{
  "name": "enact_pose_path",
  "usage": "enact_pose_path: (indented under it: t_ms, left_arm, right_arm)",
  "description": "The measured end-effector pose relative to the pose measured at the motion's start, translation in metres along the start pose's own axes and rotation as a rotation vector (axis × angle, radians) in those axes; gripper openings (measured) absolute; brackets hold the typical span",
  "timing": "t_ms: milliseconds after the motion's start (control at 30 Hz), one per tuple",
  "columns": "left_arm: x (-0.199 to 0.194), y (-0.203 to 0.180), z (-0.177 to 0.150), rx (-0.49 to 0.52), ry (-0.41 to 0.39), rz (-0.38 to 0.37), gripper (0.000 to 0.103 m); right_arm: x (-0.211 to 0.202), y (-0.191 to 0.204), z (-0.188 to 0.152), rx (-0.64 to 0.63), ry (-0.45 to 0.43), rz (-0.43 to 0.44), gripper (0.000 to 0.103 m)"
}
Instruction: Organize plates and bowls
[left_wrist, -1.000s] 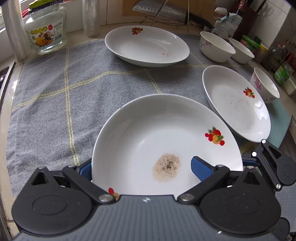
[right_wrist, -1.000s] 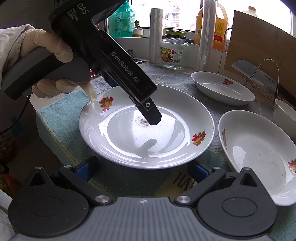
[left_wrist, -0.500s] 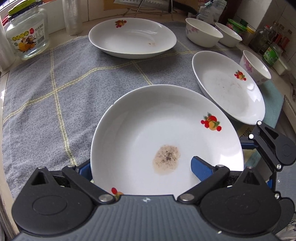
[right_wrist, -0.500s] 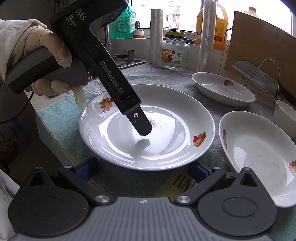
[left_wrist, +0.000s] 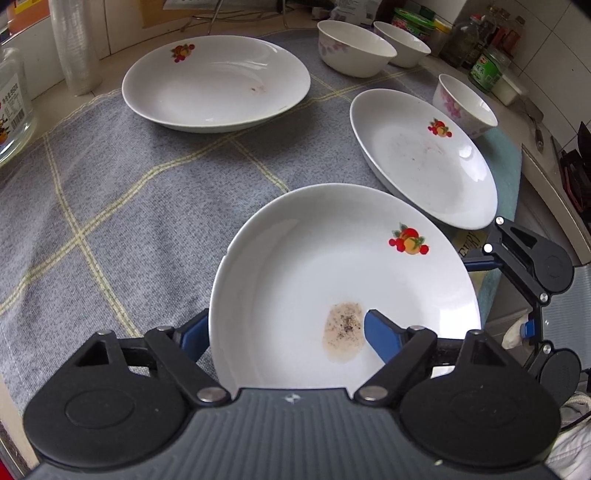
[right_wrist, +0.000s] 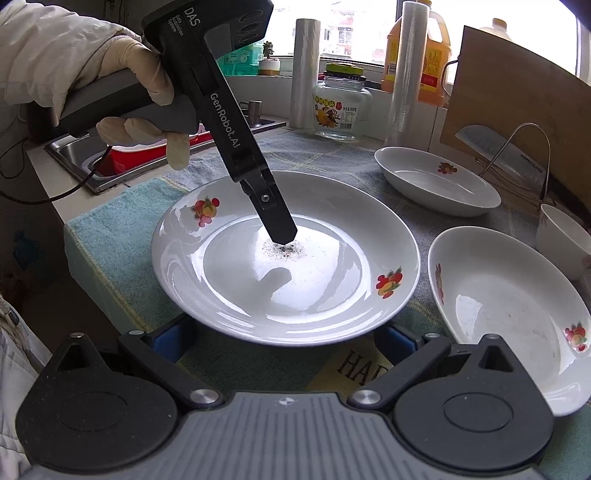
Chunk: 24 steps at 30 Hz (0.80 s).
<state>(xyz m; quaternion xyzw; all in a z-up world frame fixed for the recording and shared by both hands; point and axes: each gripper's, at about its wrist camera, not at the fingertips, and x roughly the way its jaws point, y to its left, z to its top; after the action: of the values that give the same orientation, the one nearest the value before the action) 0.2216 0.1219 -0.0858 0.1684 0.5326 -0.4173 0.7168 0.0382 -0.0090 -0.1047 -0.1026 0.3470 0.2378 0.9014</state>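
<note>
The plate (left_wrist: 343, 280) I'm working with sits clamped at its near rim in my left gripper (left_wrist: 284, 328): one blue finger lies on the inside of the dish beside the peppery stain (left_wrist: 343, 328), the other goes under the rim on the left, so the jaws are closed on the plate. It looks lifted off the grey cloth (left_wrist: 129, 192), tilted a little, though I can't be sure of the gap. It is a round, shallow white dish with a fruit print near its far-right rim, so there's no long axis to worry about. From this plate, the second plate (left_wrist: 424, 162) lies just ahead and to the right, nearly touching; I judge that the likely stacking spot, and the left gripper is the nearer one. A third plate (left_wrist: 218, 81) lies well beyond to the left, with three bowls (left_wrist: 354, 48) behind. My right gripper (right_wrist: 284, 343) waits spread wide and empty at the plate's right edge.
</note>
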Motion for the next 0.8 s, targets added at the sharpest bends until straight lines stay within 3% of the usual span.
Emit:
enact_pose_path:
  t_ms: [300,800]
  left_arm:
    - [0.007,-0.002,0.014,0.053,0.02,-0.032,0.08]
    - [0.006,0.002,0.016,0.041,0.042,-0.042,0.075]
  right_arm:
    - [0.001,-0.004,0.003,0.009,0.011,0.013,0.103]
    - [0.004,-0.006,0.011,0.024,0.058,0.038,0.103]
